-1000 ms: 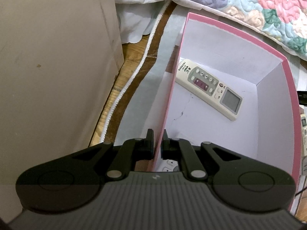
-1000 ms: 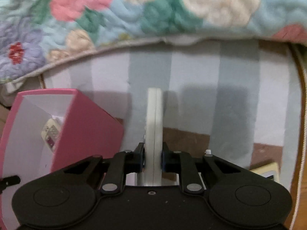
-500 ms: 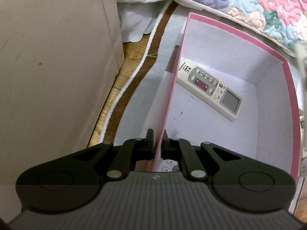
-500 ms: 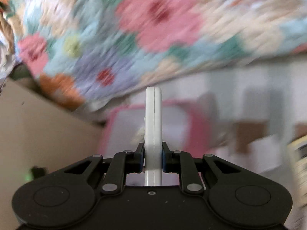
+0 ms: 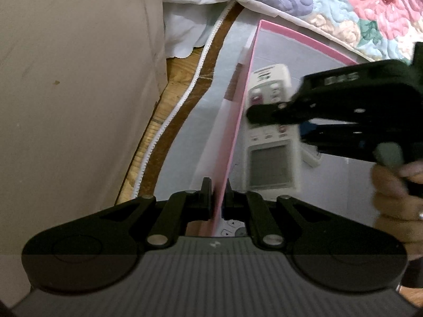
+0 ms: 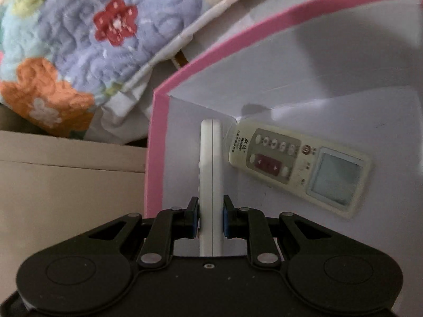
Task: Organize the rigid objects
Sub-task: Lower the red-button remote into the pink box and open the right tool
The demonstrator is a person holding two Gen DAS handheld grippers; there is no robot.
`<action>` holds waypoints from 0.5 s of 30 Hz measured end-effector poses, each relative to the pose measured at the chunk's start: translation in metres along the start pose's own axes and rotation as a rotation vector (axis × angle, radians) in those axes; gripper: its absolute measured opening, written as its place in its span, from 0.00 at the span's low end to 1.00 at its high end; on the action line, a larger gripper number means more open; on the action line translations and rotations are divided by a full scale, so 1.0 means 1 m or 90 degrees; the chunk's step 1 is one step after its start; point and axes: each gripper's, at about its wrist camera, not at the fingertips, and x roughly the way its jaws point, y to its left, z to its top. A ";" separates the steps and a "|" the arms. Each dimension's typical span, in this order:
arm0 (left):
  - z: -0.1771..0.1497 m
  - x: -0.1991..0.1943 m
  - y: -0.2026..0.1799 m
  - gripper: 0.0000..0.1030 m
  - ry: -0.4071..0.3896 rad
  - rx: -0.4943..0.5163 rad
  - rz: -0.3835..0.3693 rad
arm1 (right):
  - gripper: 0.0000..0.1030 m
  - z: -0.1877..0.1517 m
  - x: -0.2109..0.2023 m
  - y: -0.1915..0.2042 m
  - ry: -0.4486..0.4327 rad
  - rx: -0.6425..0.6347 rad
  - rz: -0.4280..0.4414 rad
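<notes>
My left gripper (image 5: 217,194) is shut on the near left wall of a pink box (image 5: 235,132) with a white inside. My right gripper (image 6: 210,218) is shut on a white remote (image 6: 210,163), held on edge inside the box (image 6: 158,142), over its left part. In the left wrist view the right gripper (image 5: 267,113) comes in from the right, holding this remote (image 5: 271,155) flat toward the camera. A cream remote (image 6: 298,166) with a grey screen lies flat on the box floor. Another remote (image 5: 232,228) shows partly just behind the left fingers.
A beige cardboard box (image 5: 74,100) stands to the left of the pink box. A floral quilt (image 6: 87,39) hangs at the back. A striped mat with a white zipper edge (image 5: 179,105) lies on the wood floor (image 5: 179,74) under the box.
My right gripper has swung left with the white remote, from over the striped mat to inside the pink box. The left gripper has stayed shut on the box wall.
</notes>
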 end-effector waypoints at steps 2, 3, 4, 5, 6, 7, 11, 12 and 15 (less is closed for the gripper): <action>-0.001 -0.001 -0.001 0.06 -0.001 0.004 0.002 | 0.28 0.000 0.006 0.003 -0.005 -0.018 -0.035; -0.001 -0.001 -0.001 0.06 -0.001 0.004 0.005 | 0.39 -0.001 0.007 0.005 -0.010 -0.028 -0.063; -0.001 -0.001 -0.001 0.06 0.000 0.005 0.005 | 0.45 -0.001 0.007 0.007 -0.012 -0.039 -0.082; 0.000 -0.001 -0.001 0.06 0.001 0.005 0.006 | 0.45 -0.002 0.006 0.012 -0.013 -0.064 -0.114; 0.000 -0.001 -0.001 0.06 0.002 0.004 0.005 | 0.46 -0.003 0.003 0.018 -0.022 -0.093 -0.147; 0.001 -0.001 -0.001 0.06 0.003 0.003 0.005 | 0.46 -0.005 -0.001 0.026 -0.030 -0.126 -0.168; 0.001 -0.001 -0.004 0.06 0.004 0.007 0.011 | 0.45 -0.017 -0.025 0.054 -0.038 -0.226 -0.213; 0.001 0.000 -0.004 0.06 0.005 0.007 0.013 | 0.45 -0.021 -0.032 0.060 -0.039 -0.250 -0.230; 0.002 0.000 -0.005 0.06 0.007 0.007 0.015 | 0.45 -0.033 -0.054 0.074 -0.035 -0.305 -0.275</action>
